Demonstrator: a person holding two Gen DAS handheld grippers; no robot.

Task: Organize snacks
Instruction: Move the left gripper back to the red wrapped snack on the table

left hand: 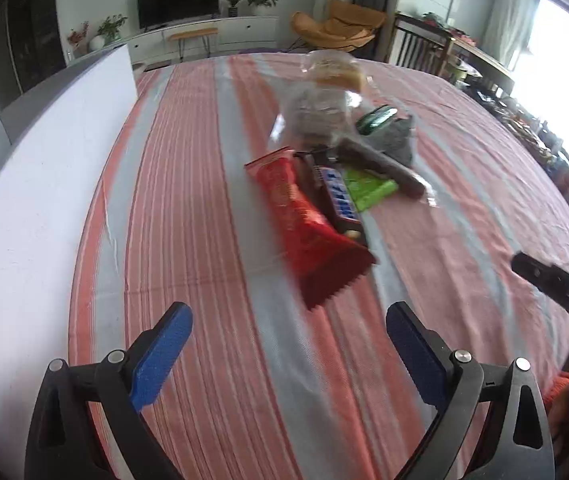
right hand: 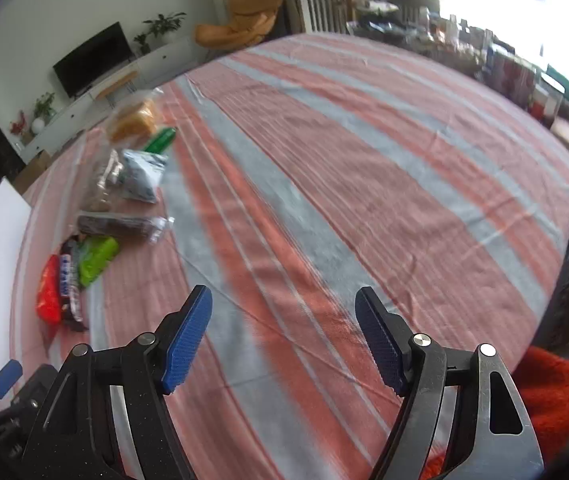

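Observation:
A pile of snacks lies on the striped tablecloth (left hand: 204, 240). Nearest my left gripper (left hand: 288, 316) is a red packet (left hand: 304, 220), with a dark chocolate bar (left hand: 338, 196), a green packet (left hand: 370, 188), a dark sausage-like stick (left hand: 380, 164), a grey pouch (left hand: 394, 140), a green tube (left hand: 376, 118) and clear bags of bread (left hand: 332, 80) behind. The left gripper is open and empty, just short of the red packet. My right gripper (right hand: 284, 300) is open and empty over bare cloth, right of the pile (right hand: 96, 256).
A white board or box wall (left hand: 44, 180) runs along the table's left edge. The right gripper's body shows at the far right of the left wrist view (left hand: 556, 292). A cluttered shelf (right hand: 504, 64) lines the far right side.

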